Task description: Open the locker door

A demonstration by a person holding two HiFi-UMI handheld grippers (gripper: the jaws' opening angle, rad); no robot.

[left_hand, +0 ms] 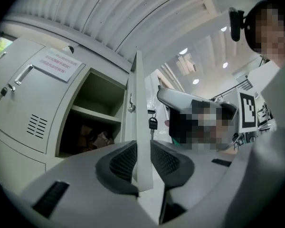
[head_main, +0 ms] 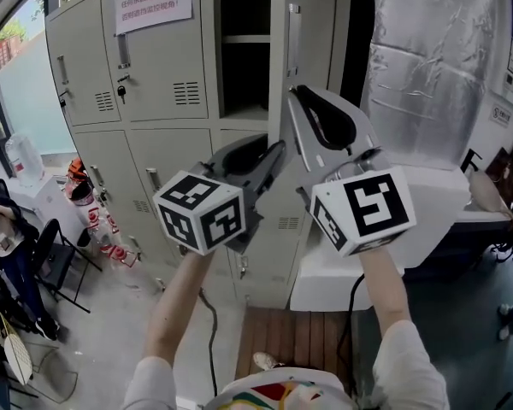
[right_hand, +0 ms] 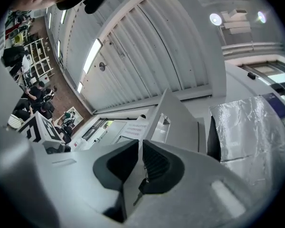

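Head view has the locker door (head_main: 278, 67) already swung out edge-on from the top row. Left tongs (left_hand: 143, 163) clamp its edge, right tongs (right_hand: 138, 158) pinched narrow on it higher up. I'd pull both together, slowly, following the hinge arc.

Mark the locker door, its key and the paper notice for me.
locker door (left_hand: 141, 108), left gripper view, on its near edge above the jaws.
key (left_hand: 152, 123), left gripper view, on its dark head.
notice (head_main: 152, 2), head view, middle of the sheet.
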